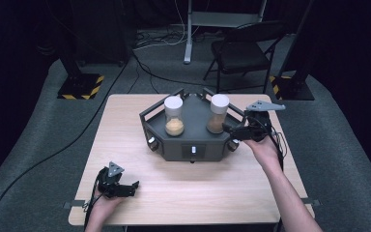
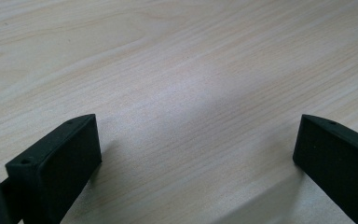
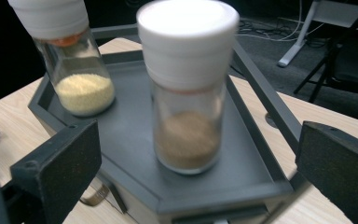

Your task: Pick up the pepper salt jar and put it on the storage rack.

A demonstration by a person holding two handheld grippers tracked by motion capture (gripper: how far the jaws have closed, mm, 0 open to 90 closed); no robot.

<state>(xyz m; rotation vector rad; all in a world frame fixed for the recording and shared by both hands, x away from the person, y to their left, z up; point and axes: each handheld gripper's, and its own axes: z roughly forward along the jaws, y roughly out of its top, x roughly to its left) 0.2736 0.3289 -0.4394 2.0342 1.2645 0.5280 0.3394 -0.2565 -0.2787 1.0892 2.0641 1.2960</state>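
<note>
The left tongs [image 1: 131,187] are rested low on the tabletop [image 1: 125,125] near its near left corner, jaws spread apart with bare wood between them; wide free surface is left all around them. At the middle of the far half a dark hexagonal tray [image 1: 193,145] is placed, with a raised rail along its edges. On its left part a white-capped jar of yellow grains [image 1: 174,116] is stood upright; on its right part a white-capped jar of brown powder [image 1: 218,114] is stood upright, well apart from the first. The right tongs [image 1: 228,128] are held level at the tray's right edge, jaws wide apart, just beside the brown jar; in the right gripper view the jar is framed between them, unpressed.
</note>
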